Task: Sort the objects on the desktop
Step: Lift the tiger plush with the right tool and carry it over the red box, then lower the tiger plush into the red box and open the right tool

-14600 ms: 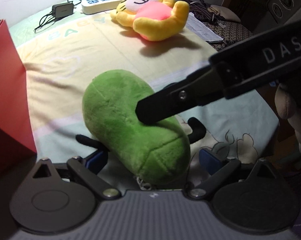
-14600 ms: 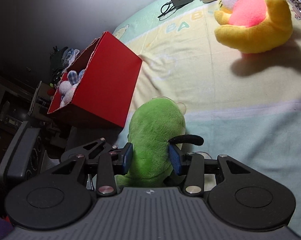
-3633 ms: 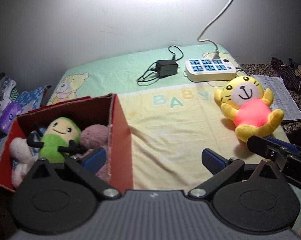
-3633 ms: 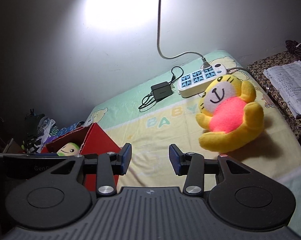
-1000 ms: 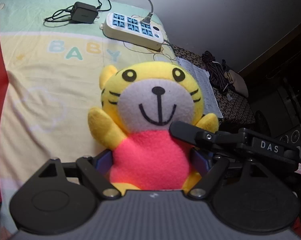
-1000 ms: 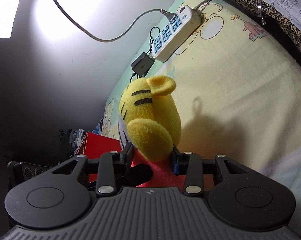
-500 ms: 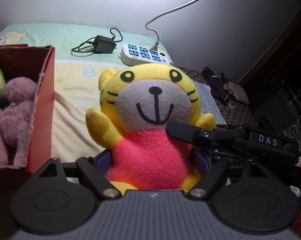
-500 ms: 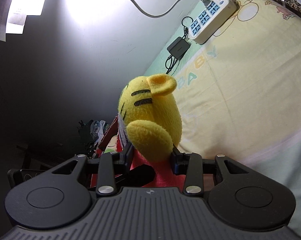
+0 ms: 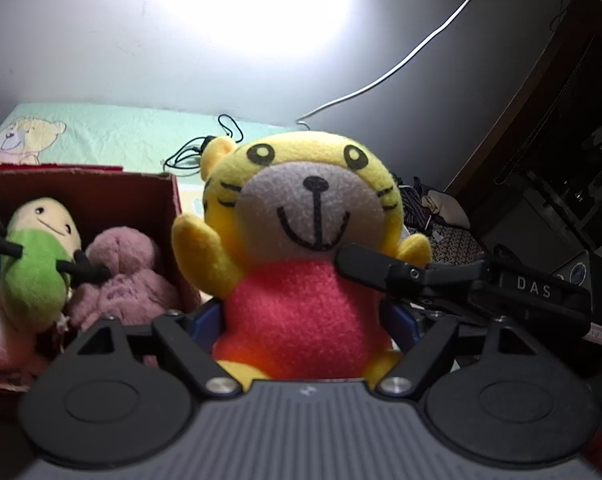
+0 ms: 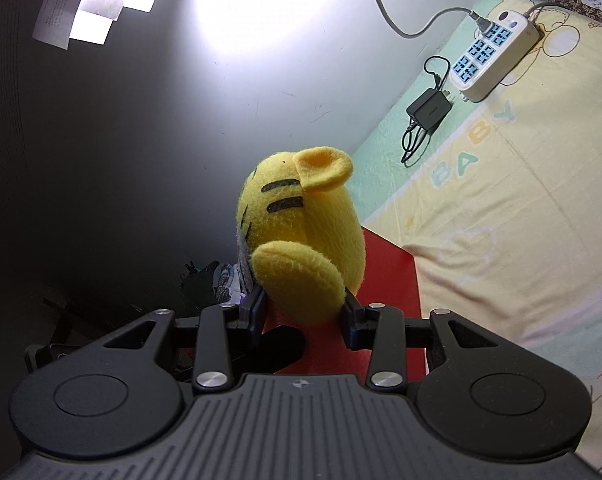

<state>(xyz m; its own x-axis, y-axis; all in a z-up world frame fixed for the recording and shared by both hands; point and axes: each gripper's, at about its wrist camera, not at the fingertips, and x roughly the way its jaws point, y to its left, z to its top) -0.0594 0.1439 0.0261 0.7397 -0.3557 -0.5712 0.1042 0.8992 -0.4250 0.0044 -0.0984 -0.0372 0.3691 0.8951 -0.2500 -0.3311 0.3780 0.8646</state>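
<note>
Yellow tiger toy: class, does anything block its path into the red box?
Nothing visible blocks it. The yellow tiger toy, clamped by both tongs, is beside the red box, whose top is open. The green plush and pink plush already fill part of it.

Count: three plush toys – one yellow tiger [image 9: 309,240], one green [image 9: 33,256], one pink [image 9: 121,272]. One red box [image 9: 101,188], one power strip [image 10: 497,56], one charger [image 10: 429,110], two grippers.
</note>
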